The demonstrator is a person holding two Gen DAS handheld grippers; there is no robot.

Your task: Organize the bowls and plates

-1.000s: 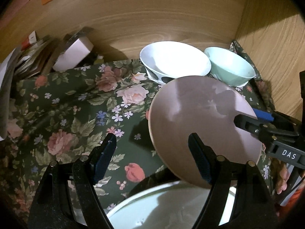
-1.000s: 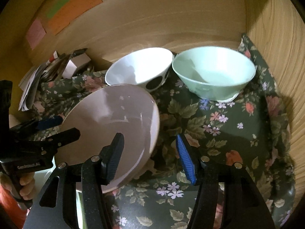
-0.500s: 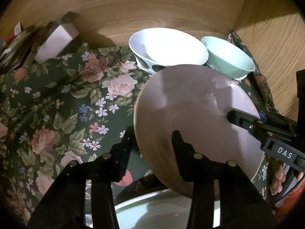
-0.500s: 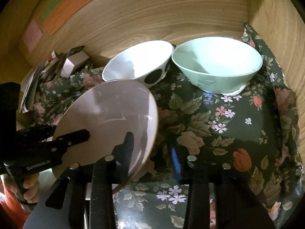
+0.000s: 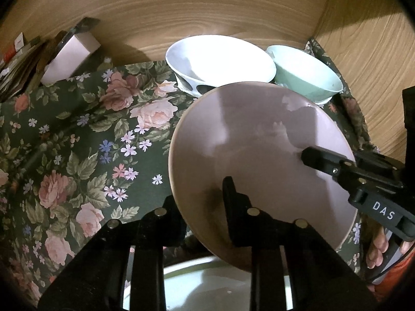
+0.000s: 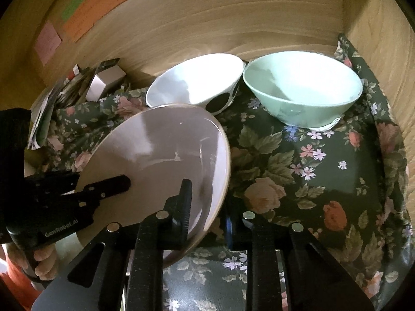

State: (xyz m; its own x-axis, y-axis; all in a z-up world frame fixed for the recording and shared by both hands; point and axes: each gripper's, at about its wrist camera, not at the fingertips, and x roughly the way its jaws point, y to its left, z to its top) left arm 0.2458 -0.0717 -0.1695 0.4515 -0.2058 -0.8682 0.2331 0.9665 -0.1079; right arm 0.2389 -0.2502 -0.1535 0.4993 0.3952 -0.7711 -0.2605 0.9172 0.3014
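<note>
Floral cloth, white bowl, mint bowl

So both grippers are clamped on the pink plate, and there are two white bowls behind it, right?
Not quite. Only one bowl is white; the other is mint green, as the right wrist view shows. Both grippers do clamp the pink plate.

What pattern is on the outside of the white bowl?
Large black spots on the white bowl, clearest in the right wrist view.
</note>
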